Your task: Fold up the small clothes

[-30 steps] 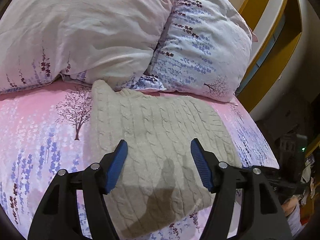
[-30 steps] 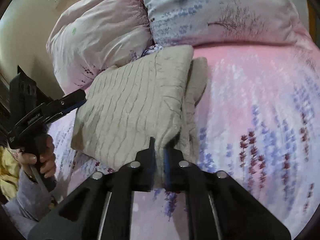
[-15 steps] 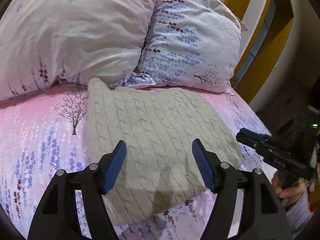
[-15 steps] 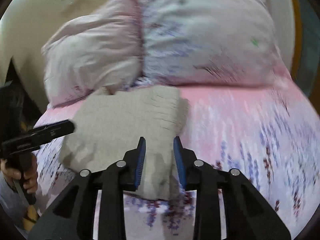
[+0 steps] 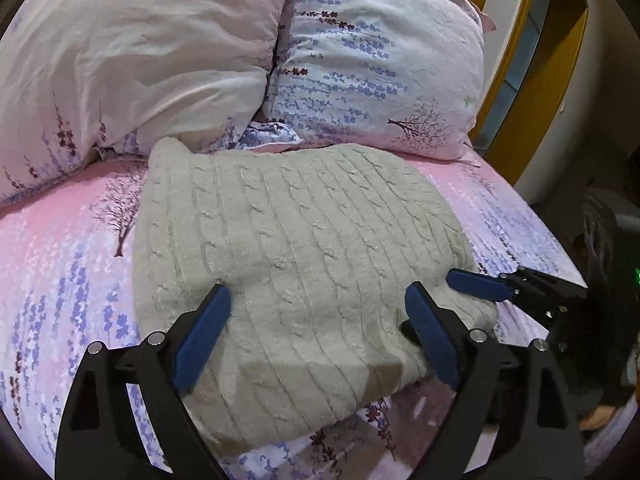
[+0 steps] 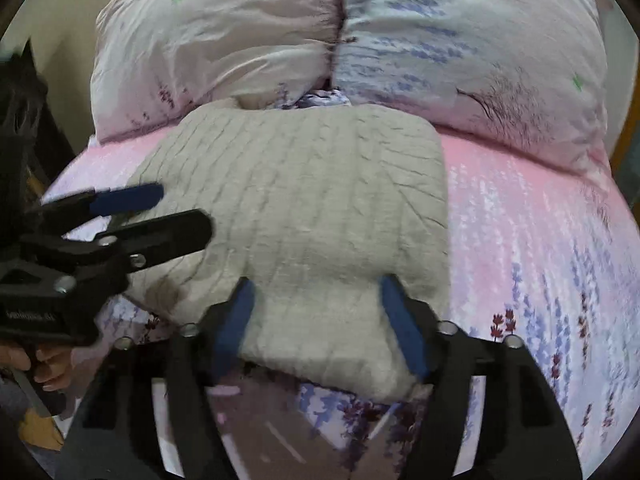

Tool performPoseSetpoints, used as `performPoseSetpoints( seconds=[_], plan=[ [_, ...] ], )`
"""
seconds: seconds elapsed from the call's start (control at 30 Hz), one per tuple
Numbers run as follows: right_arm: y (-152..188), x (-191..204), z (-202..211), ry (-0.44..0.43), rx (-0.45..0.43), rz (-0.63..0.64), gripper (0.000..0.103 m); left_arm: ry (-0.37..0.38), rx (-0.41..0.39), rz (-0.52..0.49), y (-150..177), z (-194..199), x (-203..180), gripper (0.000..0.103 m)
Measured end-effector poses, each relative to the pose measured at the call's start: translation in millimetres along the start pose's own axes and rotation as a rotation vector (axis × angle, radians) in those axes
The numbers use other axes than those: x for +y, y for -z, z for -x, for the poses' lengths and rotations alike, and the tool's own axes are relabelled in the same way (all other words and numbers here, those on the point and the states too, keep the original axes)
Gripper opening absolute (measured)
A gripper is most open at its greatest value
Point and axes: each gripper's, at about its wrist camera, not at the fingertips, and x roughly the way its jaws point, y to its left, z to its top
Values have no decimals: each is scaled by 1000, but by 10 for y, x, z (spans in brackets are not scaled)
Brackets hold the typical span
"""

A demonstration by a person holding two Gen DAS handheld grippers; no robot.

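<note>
A beige cable-knit sweater (image 5: pixel 296 264), folded into a thick rough rectangle, is lying on the pink bedsheet printed with purple flowers and dark trees (image 5: pixel 60 280). Its far edge is sitting just in front of two big pillows, a pale pink one (image 5: pixel 132 52) on the left and a whitish one with lavender sprigs (image 5: pixel 380 56) on the right, the two pressing against each other. One far corner of the sweater is poking toward the gap under the pink pillow.

The left gripper (image 5: pixel 316 304), black with blue pads, is hovering over the near part of the sweater. Its jaws are opening and standing wide, with knit showing in the gap between them but neither pad pressing on it, so it is gripping nothing. In the right wrist view this gripper (image 6: pixel 172 212) is coming in from the left edge over the sweater's left side, with a hand (image 6: pixel 44 364) on its handle below.

The right gripper (image 6: pixel 316 304), same black body and blue pads, is at the near edge of the sweater. Its jaws are opening too; the near hem is lying between the fingers, pads not clamping it. In the left wrist view it (image 5: pixel 480 284) is showing at the right, one blue pad reaching the sweater's right edge; cannot tell whether it is touching.

A yellow wooden frame (image 5: pixel 516 80) is standing behind the bed on the right.
</note>
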Motion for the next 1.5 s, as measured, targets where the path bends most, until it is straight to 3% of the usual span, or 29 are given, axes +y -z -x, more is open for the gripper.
performPoseSetpoints(
  seconds=[0.13, 0.2, 0.3, 0.43, 0.5, 0.7, 0.8, 0.9, 1.13, 1.5],
  plan=[
    [41, -121, 346, 43, -99, -72, 73, -26, -53, 24, 52, 344, 122, 86],
    [74, -254, 493, 90, -130, -119, 91, -91, -62, 25, 127, 490, 196, 86],
    [185, -377, 583, 121, -120, -180, 101, -178, -28, 46, 309, 624, 300, 88],
    [341, -289, 511, 207, -39, -176, 101, -218, 32, 86, 580, 666, 352, 92],
    [426, -191, 470, 193, -21, -145, 101, -233, 54, 105, 667, 653, 351, 98],
    [561, -67, 344, 103, 22, -193, 101, -248, 97, 121, 737, 529, 335, 101],
    [579, -6, 272, 122, 51, -193, 101, -226, 129, 138, 748, 449, 349, 102],
    [598, 72, 207, 131, 80, -163, 101, -266, 139, 108, 757, 406, 280, 102],
    [640, 135, 179, 167, 68, -152, 101, -350, 166, 66, 745, 304, 206, 102],
    [628, 102, 151, 172, 52, -153, 101, -363, 136, 71, 771, 334, 194, 102]
  ],
)
